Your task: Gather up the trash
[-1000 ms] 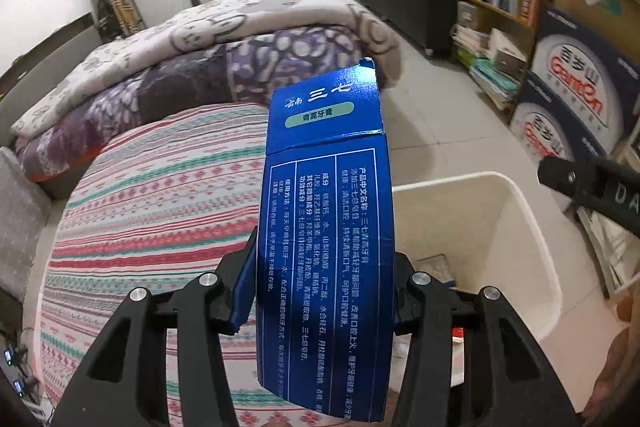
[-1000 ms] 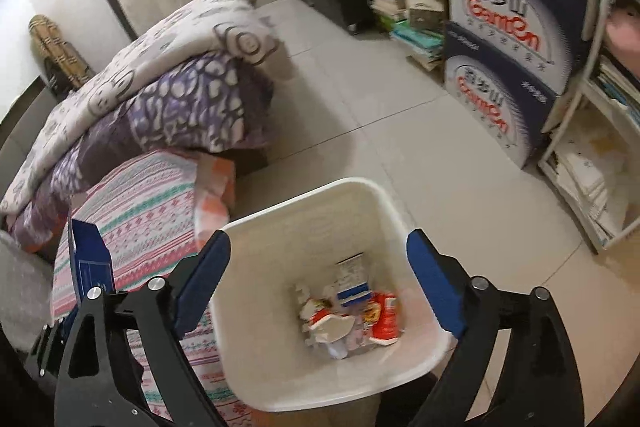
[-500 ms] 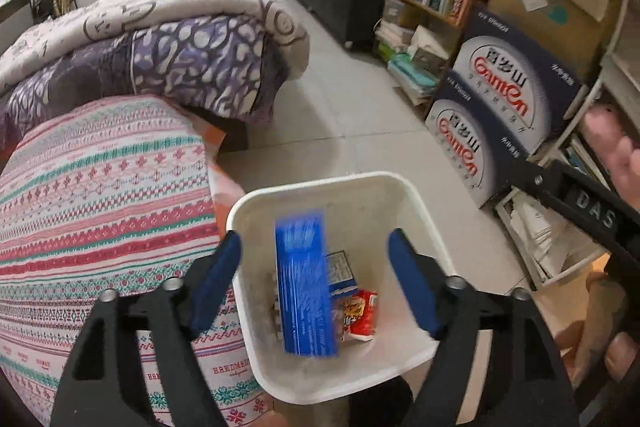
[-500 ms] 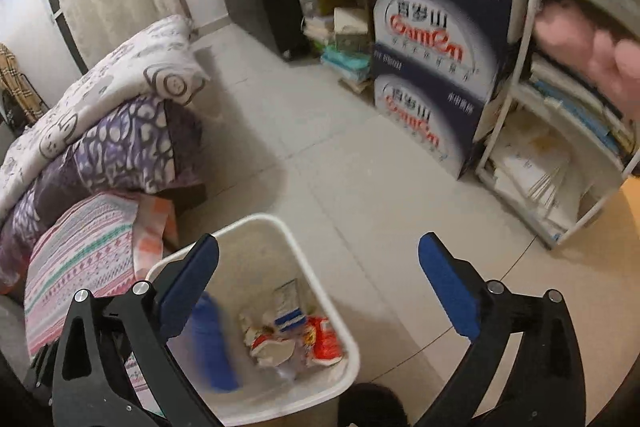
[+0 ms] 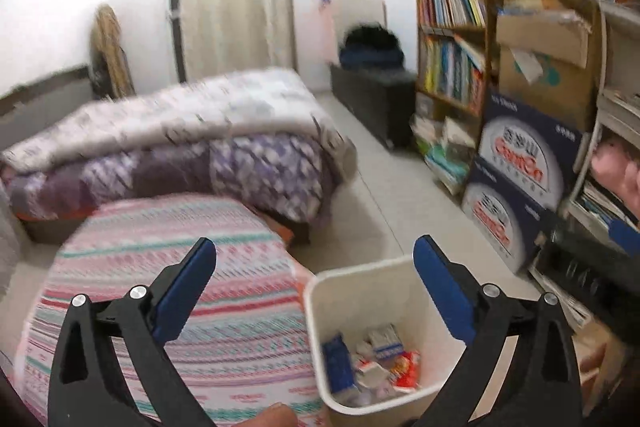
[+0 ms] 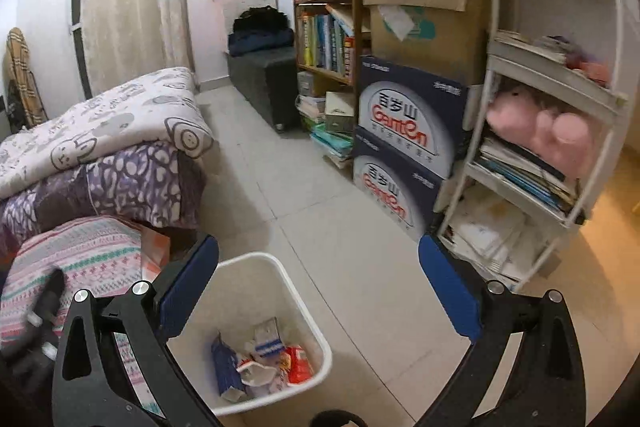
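A white trash bin [image 5: 362,265] stands on the tiled floor beside the bed. A blue toothpaste box [image 5: 338,363] lies inside it with a red packet [image 5: 408,369] and other wrappers. My left gripper [image 5: 315,242] hangs above the bin's near left side; its jaws are opening and nothing is between them. In the right wrist view the same bin [image 6: 256,258] sits low and left, with the blue box [image 6: 226,367] leaning on its inner wall. My right gripper [image 6: 318,241] is open and empty, above the bin's right edge and the floor.
A bed with a striped cover [image 5: 160,267] and folded quilts [image 5: 180,147] fills the left. Stacked water cartons [image 6: 404,131], a bookshelf [image 6: 324,27] and a white rack [image 6: 540,155] line the right wall. Bare tiled floor [image 6: 280,167] runs between them.
The left gripper let go of the blue box, which dropped into the bin. Both grippers rose and tilted up, so the bin now sits lower in both views.
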Tool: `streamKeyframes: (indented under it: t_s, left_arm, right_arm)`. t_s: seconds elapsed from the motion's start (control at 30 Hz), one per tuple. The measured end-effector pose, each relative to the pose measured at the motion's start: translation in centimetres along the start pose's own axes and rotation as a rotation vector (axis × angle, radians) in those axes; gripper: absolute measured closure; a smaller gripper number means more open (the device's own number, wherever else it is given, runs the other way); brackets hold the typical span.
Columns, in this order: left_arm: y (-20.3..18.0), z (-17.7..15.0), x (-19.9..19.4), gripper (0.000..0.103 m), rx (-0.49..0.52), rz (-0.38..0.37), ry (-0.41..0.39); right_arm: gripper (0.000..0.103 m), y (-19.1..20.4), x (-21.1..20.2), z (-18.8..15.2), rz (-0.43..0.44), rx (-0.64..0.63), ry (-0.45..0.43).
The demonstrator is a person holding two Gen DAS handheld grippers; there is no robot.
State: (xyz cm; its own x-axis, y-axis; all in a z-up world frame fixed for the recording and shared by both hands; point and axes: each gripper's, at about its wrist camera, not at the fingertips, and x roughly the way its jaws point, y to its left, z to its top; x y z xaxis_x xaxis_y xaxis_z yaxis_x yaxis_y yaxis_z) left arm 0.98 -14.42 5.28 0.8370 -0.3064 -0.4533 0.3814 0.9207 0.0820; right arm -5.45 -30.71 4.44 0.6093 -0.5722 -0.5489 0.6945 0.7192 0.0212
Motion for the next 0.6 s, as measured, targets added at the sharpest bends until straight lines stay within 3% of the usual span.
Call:
streamKeyframes:
  t_s: [0.13, 0.37, 0.6]
  left_arm:
    - [1.2, 0.0, -2.7, 0.007, 0.006, 0.083, -0.088]
    - [3.7, -1.3, -4.7, 0.007, -0.058, 0.133, -0.067]
    - [5.0, -2.2, -5.2, 0.007, -0.075, 0.145, -0.028]
  right_arm:
    - [0.007, 0.4, -2.0, -1.4, 0.020, 0.008, -0.039]
    - [0.007, 0.4, -4.4, -3.3, 0.072, 0.070, -0.103]
    - [0.007, 2.0, -5.6, -4.7, 0.088, 0.014, -0.149]
